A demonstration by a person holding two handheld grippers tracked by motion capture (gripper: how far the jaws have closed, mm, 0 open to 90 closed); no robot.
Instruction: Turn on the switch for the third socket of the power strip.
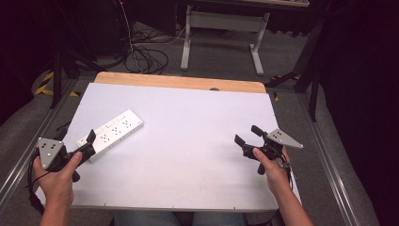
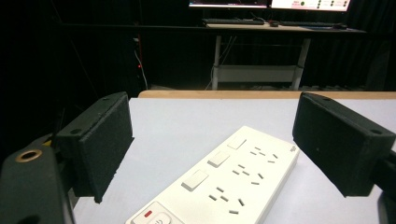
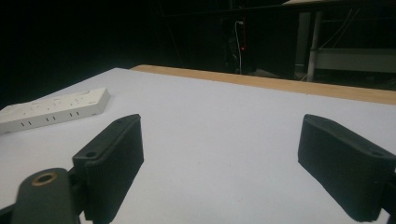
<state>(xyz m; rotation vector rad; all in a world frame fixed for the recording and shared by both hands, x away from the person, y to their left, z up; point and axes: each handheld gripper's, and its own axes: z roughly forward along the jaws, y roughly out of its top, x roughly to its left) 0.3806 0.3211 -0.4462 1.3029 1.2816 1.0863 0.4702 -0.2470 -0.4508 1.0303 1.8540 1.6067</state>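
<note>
The white power strip [image 1: 111, 133] was found lying flat on the left part of the white table top [image 1: 188, 155], its long axis running diagonally, from the near-left end with the switch up toward the far right. The left gripper [image 1: 87, 143] was seen at that near end, jaws spread apart and gripping nothing; in the left gripper view the power strip [image 2: 224, 186] was framed between the two black pads [image 2: 107, 144], its length leading straight away from them, no pad pressing on it. Whether the jaw tips touched the strip's casing could not be told. The right gripper [image 1: 247, 135] was held well apart over the bare right side of the table, jaws likewise spread and empty; from it the strip [image 3: 51, 111] was seen far off to the left. The left hand [image 1: 59, 181] was judged much the nearer, so any grasp would be expected across the strip's short width at that end
</note>
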